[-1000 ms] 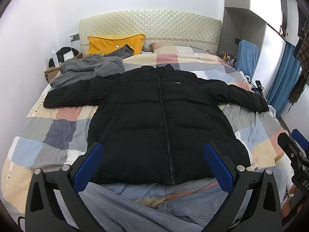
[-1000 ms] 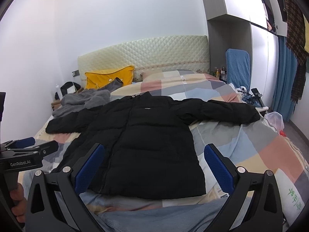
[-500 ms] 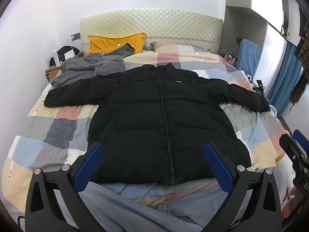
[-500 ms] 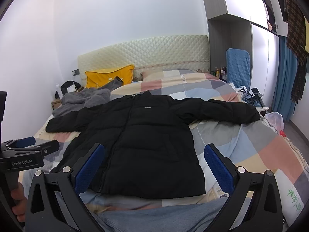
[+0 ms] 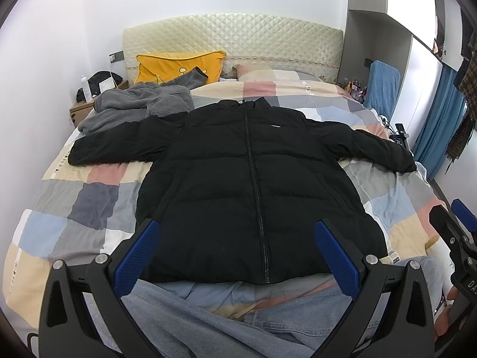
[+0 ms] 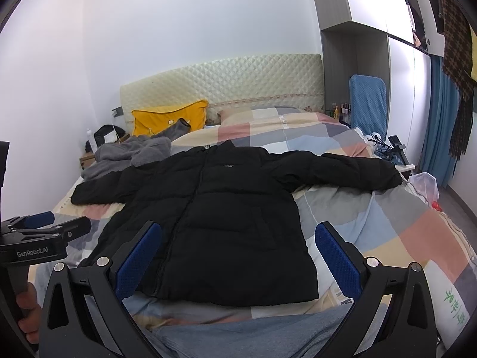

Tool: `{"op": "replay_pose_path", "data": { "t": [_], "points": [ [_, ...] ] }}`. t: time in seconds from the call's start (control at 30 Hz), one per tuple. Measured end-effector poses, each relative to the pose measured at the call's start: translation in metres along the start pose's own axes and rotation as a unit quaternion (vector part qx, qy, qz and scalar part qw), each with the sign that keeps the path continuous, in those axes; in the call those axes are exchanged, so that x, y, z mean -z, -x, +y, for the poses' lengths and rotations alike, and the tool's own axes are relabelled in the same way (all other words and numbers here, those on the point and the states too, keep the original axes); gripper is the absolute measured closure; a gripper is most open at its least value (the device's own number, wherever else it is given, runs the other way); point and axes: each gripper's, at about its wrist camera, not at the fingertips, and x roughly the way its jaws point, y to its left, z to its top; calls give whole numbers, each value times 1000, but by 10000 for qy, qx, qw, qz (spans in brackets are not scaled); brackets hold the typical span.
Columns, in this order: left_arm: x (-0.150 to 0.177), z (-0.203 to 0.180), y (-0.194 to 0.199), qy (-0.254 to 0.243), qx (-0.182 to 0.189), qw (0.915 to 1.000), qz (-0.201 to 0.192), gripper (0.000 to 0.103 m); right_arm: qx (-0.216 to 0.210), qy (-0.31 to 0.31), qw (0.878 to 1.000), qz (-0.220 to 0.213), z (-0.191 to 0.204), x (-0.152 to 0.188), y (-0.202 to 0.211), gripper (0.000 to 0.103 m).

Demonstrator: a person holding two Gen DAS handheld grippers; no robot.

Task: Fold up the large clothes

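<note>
A black puffer jacket [image 5: 253,185] lies flat and zipped on the bed, front up, both sleeves spread out sideways; it also shows in the right wrist view [image 6: 220,208]. My left gripper [image 5: 237,256] is open and empty, held above the jacket's hem. My right gripper [image 6: 238,259] is open and empty, over the hem's right part. The right gripper shows at the right edge of the left wrist view [image 5: 456,238], and the left gripper at the left edge of the right wrist view [image 6: 41,232].
The bed has a checked quilt [image 5: 89,197]. A grey fleece garment [image 5: 137,104] and a yellow pillow [image 5: 179,65] lie at the head. A nightstand [image 5: 86,107] stands left, a blue chair [image 5: 381,83] and curtains [image 5: 441,119] right. Blue-grey trousers [image 5: 268,322] are in the foreground.
Both views have shifted only slightly; the jacket lies as before and both grippers stay open.
</note>
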Motion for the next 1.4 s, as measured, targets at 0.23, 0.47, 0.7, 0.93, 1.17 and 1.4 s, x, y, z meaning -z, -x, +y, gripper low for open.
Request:
{"op": "replay_pose_path", "data": {
  "t": [0.23,0.47,0.7,0.93,1.17,1.4],
  "points": [
    [0,-1,0,2,6,10000,54,0,-3,-17,10000,67,1,-3,-2,0],
    [-8,1,12,121,48,9999,93,0,-48,-56,10000,-18,2,-21,2,0],
    [-22,1,13,65,100,9998,143,0,-33,-80,9999,-89,0,-35,4,0],
    [-49,-10,20,-92,133,9999,-41,0,30,-141,9997,-198,-13,-53,4,0],
    [-77,-30,14,-185,263,9994,-104,0,141,-184,9995,-224,-35,-73,-9,0],
    [-110,-54,2,-268,361,9987,-252,0,317,-259,9987,-300,-67,-91,-26,0]
  ]
}}
